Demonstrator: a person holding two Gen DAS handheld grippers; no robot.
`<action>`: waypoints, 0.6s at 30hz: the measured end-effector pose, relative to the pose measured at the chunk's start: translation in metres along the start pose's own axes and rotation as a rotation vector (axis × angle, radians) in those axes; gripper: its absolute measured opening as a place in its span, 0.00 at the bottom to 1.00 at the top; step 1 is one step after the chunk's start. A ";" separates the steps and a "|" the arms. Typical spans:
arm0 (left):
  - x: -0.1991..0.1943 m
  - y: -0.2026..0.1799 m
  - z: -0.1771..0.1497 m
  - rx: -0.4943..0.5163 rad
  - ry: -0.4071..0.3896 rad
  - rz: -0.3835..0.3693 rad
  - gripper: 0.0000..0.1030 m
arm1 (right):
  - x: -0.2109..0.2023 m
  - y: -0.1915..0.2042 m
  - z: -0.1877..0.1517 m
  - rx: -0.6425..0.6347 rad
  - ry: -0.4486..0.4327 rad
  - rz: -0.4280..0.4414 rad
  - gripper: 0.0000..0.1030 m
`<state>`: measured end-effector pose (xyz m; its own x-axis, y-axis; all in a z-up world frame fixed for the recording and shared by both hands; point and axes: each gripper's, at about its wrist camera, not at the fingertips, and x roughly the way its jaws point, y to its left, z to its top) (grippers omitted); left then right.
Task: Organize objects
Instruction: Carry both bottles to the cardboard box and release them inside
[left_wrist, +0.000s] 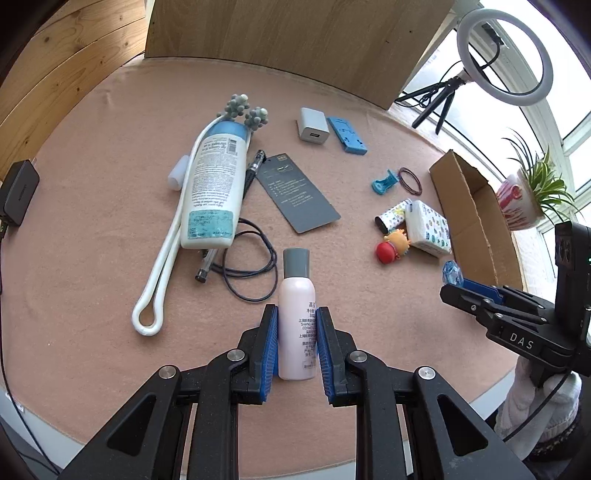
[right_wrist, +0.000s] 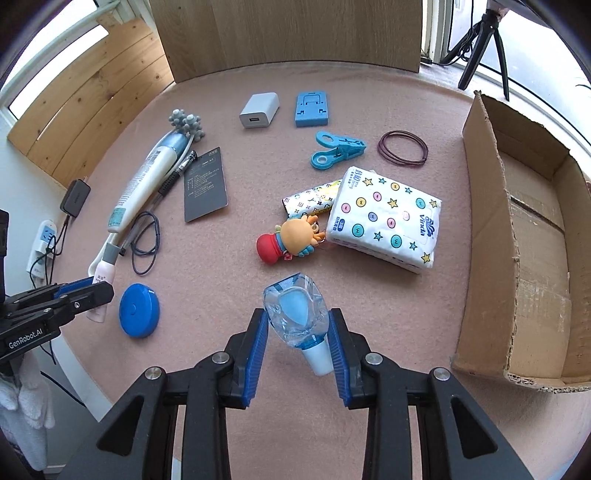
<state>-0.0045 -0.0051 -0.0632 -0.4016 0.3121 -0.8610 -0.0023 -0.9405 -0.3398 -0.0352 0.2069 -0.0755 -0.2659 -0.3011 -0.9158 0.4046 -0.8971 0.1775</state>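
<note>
My left gripper (left_wrist: 297, 308) is shut on a pale pink bottle (left_wrist: 297, 295) with a grey cap, which points away from me over the pink mat (left_wrist: 92, 184). My right gripper (right_wrist: 297, 313) is shut on a small clear bottle (right_wrist: 295, 306) with blue liquid and a white cap, which is tilted toward me. The right wrist view shows the left gripper (right_wrist: 98, 291) at the left edge with the pink bottle (right_wrist: 103, 275). The left wrist view shows the right gripper (left_wrist: 456, 286) with the clear bottle (left_wrist: 452, 271). An open cardboard box (right_wrist: 535, 236) lies on its side at the right.
On the mat lie a large white lotion bottle (left_wrist: 214, 184), a white looped massager (left_wrist: 162, 266), a cable (left_wrist: 255, 273), a grey card (right_wrist: 205, 184), a tissue pack (right_wrist: 388, 218), a toy figure (right_wrist: 291, 240), a blue tape measure (right_wrist: 139, 311), a blue clip (right_wrist: 336, 149) and a white charger (right_wrist: 258, 110).
</note>
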 end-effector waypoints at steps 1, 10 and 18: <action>-0.001 -0.010 0.003 0.014 -0.007 -0.010 0.21 | -0.007 -0.003 0.000 0.003 -0.011 0.005 0.29; 0.019 -0.121 0.034 0.180 -0.024 -0.088 0.21 | -0.071 -0.053 -0.002 0.048 -0.136 -0.039 0.29; 0.046 -0.220 0.055 0.305 -0.027 -0.136 0.21 | -0.094 -0.114 -0.006 0.110 -0.203 -0.146 0.29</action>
<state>-0.0731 0.2090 -0.0073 -0.4026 0.4373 -0.8042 -0.3296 -0.8888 -0.3183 -0.0514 0.3398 -0.0114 -0.4893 -0.2146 -0.8453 0.2540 -0.9623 0.0972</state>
